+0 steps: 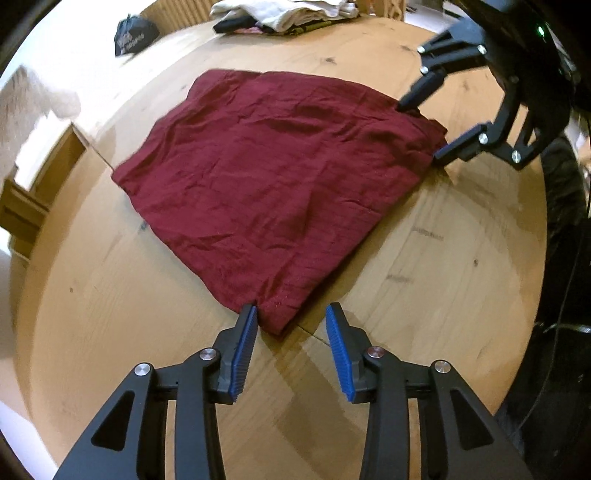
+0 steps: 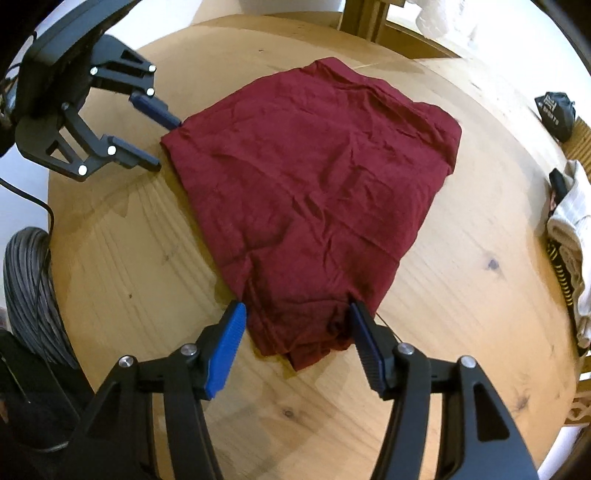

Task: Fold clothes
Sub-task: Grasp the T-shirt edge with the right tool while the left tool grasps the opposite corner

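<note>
A dark red garment (image 1: 273,177) lies folded and flat on the wooden table (image 1: 424,280); it also shows in the right wrist view (image 2: 317,192). My left gripper (image 1: 291,314) is open, its jaws on either side of the garment's near corner at table level. It shows in the right wrist view (image 2: 168,144) at the cloth's left corner. My right gripper (image 2: 297,314) is open with the garment's bunched near edge between its jaws. It shows in the left wrist view (image 1: 421,129) at the cloth's right corner.
A pile of light and dark clothes (image 1: 288,14) lies at the table's far edge, also seen at right in the right wrist view (image 2: 569,236). A small black bag (image 1: 135,33) sits near it. A grey ribbed hose (image 2: 29,291) hangs beyond the table's left edge.
</note>
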A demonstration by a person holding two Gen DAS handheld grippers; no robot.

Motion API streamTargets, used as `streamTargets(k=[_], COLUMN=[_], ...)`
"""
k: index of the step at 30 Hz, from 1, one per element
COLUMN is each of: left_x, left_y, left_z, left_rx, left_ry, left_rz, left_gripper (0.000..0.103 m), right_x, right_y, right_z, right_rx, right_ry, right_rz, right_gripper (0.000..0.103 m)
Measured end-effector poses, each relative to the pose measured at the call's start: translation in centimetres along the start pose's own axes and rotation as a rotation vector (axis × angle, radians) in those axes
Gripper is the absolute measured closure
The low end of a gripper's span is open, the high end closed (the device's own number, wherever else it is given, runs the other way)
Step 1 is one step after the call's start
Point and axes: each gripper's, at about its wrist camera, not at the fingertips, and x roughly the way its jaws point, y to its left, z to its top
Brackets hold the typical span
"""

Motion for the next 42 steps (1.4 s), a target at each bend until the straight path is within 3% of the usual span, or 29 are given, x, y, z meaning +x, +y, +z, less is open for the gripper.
streamTargets(k=[9, 18, 20, 23, 28, 32, 33, 34, 35, 42], left_x=[0.3, 0.5, 0.5, 0.8, 1.1, 1.1, 1.2, 1.2, 1.2, 0.6], left_y=[0.1, -1.4, -2.0, -2.2, -2.7, -2.8, -2.8, -2.8, -2.9, -4.4], left_z=[0.8, 1.8, 2.1, 2.7, 3.2, 3.4, 3.4, 3.4, 3.5, 3.5], left_rx=[-0.005, 0.079, 0.112, 0.11, 0.121, 0.089, 0.079, 0.071, 0.06, 0.025], left_ry=[0.041, 0.063, 0.067, 0.091, 0.108, 0.084, 0.077, 0.073, 0.071, 0.025], left_rz=[-0.042, -0.012, 0.0, -0.005, 0.024, 0.026, 0.023, 0.023, 0.021, -0.012], left_gripper=[0.067, 0.068, 0.078, 0.085, 0.091, 0.094, 0.094, 0.094, 0.094, 0.096], right_x=[0.1, 0.5, 0.5, 0.6, 0.7, 0.6, 0.6, 0.5, 0.4, -0.6], right_y=[-1.1, 0.2, 0.2, -0.1, 0.2, -0.3, -0.4, -0.5, -0.6, -2.0], right_z=[0.7, 1.0, 1.1, 1.3, 1.3, 1.0, 0.9, 0.9, 0.9, 0.1], right_rx=[0.047, -0.022, -0.017, -0.008, -0.021, 0.03, 0.04, 0.04, 0.039, 0.123], right_ry=[0.042, 0.078, 0.085, 0.104, 0.127, 0.097, 0.088, 0.083, 0.075, 0.064], right_rz=[0.057, 0.0, 0.003, 0.011, -0.006, -0.001, -0.006, -0.019, -0.035, 0.012], right_gripper=[0.052, 0.052, 0.052, 0.055, 0.055, 0.055, 0.056, 0.07, 0.092, 0.092])
